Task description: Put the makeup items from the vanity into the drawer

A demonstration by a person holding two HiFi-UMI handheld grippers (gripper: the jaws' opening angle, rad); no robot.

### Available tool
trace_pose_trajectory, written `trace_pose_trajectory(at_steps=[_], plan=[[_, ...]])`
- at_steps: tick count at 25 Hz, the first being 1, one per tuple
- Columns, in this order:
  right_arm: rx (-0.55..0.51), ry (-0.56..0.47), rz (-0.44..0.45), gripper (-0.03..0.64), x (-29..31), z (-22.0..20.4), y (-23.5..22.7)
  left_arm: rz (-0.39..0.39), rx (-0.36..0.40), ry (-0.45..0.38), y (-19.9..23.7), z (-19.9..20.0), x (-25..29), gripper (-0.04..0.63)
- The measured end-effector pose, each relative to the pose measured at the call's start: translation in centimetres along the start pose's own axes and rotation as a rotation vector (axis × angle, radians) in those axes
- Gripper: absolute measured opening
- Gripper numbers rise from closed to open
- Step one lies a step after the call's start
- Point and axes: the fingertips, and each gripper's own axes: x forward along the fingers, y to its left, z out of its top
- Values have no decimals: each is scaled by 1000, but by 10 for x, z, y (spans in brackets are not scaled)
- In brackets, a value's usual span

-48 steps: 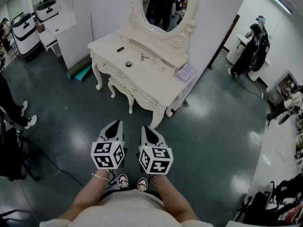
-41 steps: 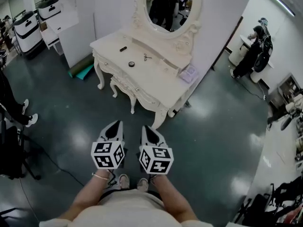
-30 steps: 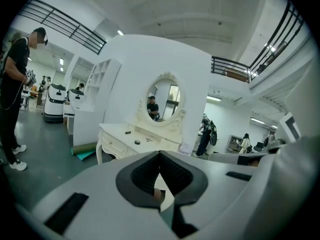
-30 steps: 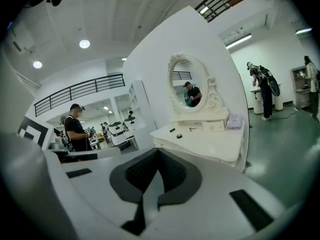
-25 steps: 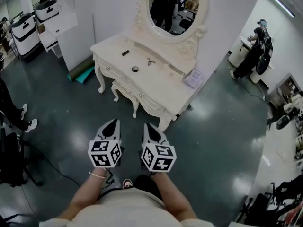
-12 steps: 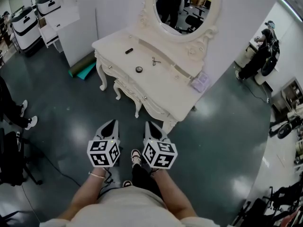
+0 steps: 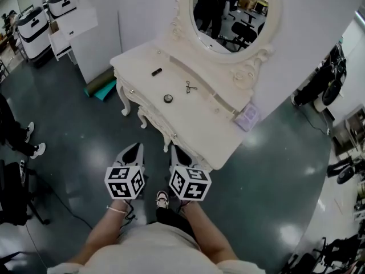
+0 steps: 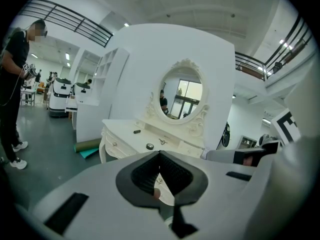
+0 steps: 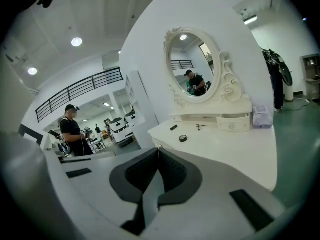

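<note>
Left tool (image 7: 137, 146) closed, empty; right tool (image 7: 173, 148) likewise.

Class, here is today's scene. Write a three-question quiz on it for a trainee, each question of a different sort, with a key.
1. True or false: the right gripper holds a makeup item.
2. Where is the lilac box? A: on the vanity, at the end by the base of the mirror; B: on the floor; C: in an open drawer.
3. Besides the box, how many small items lie on the vanity top?

Key
1. False: its jaws are together on nothing.
2. A.
3. Three: a black stick, a round black compact and a metal tool.
</note>
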Motion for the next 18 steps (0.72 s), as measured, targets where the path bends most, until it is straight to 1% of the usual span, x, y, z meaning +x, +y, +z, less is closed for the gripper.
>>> trace_pose_trajectory(at_steps=[7,18], plan=[[11,12,38,18,49,30,-18,9,-4,3,6,21,52,2],[16,17,67,18,113,71,-48,23,-5,-6,20,52,128,3]])
